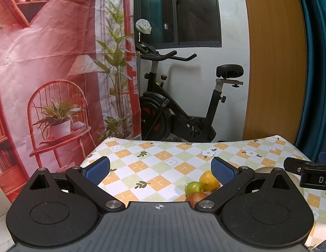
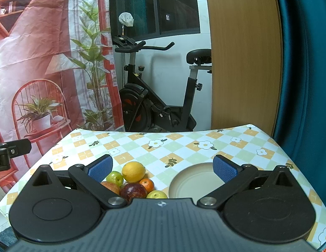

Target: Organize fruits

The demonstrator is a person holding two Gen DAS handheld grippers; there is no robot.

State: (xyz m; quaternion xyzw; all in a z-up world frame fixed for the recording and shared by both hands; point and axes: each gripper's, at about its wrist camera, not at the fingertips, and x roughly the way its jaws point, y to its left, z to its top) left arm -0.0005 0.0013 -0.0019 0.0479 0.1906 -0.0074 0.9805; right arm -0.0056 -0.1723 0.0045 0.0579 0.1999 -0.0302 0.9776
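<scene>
A pile of fruit lies on the checked tablecloth. The right wrist view shows a yellow lemon (image 2: 133, 171), a green fruit (image 2: 114, 177), a small orange (image 2: 147, 184), a dark red fruit (image 2: 133, 191), a reddish apple (image 2: 110, 187) and a second green fruit (image 2: 156, 194). A beige plate (image 2: 190, 180) sits just right of the pile, with nothing on it. My right gripper (image 2: 162, 168) is open above pile and plate. My left gripper (image 1: 159, 169) is open too; the lemon (image 1: 208, 180), a green fruit (image 1: 193, 187) and the apple (image 1: 196, 197) lie by its right finger.
The table (image 2: 184, 145) ends at a far edge, with an exercise bike (image 2: 158, 96) behind it. A printed red backdrop (image 2: 36, 63) hangs at the left, a wooden panel (image 2: 243, 52) and a teal curtain (image 2: 306, 63) at the right. The other gripper's body (image 1: 308, 174) shows at the left view's right edge.
</scene>
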